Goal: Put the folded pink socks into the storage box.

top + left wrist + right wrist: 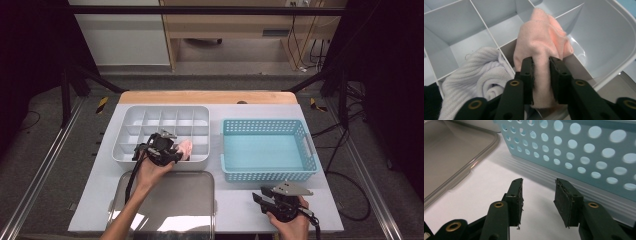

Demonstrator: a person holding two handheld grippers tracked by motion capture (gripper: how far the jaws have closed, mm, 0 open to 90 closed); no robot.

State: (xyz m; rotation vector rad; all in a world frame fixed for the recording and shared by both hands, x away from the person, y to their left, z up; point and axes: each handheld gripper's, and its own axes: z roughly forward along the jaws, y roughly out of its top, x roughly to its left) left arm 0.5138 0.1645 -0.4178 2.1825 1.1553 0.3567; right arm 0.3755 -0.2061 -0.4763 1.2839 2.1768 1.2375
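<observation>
My left gripper (541, 62) is shut on a rolled pink sock (539, 37), its pads pressing into the fabric from both sides. It holds the sock over a near-row compartment of the grey divided organizer (469, 22). A white knitted sock (481, 72) lies bundled in the compartment beside it. From above, the left gripper (176, 150) and the pink sock (186, 148) sit at the organizer's (150, 116) front edge. My right gripper (538, 186) stands open with nothing between its pads, low over the white table beside the blue basket (584, 152); in the high view it (258, 198) is near the table's front edge.
A light blue perforated basket (263, 121) stands right of the organizer. A metal tray (165, 200) lies at the front left, and its rim (471, 167) is seen left of the right gripper. Something dark (430, 100) lies at the left edge of the left gripper view.
</observation>
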